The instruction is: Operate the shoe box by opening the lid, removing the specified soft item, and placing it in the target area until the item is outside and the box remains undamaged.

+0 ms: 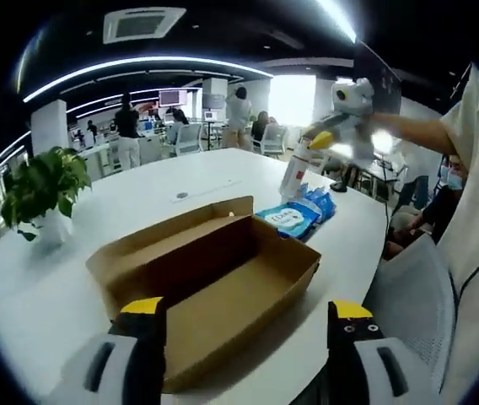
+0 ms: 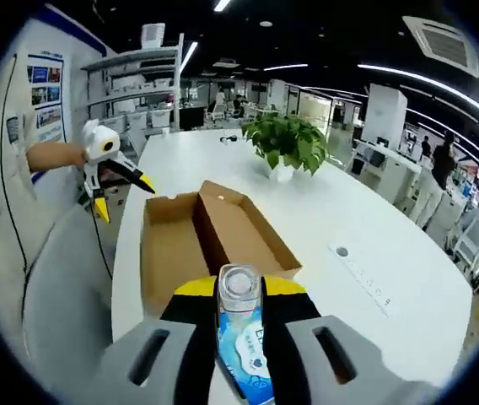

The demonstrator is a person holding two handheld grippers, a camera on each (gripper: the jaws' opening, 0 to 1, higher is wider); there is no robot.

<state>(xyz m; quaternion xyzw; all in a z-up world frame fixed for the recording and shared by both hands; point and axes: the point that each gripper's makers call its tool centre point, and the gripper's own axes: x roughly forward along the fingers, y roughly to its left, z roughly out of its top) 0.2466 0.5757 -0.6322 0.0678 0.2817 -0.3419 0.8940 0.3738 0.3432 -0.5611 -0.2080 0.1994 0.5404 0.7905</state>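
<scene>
Only rightward: bottle (image 2: 240, 337) between tongs (image 2: 239, 297).

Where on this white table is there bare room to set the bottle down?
The right hand-held gripper holds the bottle. Bare table lies between the open shoe box and the flush socket strip, and between box and potted plant. It is crowded by the blue wipes packs.

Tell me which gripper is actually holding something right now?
The right gripper. It is shut on a clear bottle with a blue and white label, raised above the table. The left gripper is open, hovering by the open cardboard box.
</scene>
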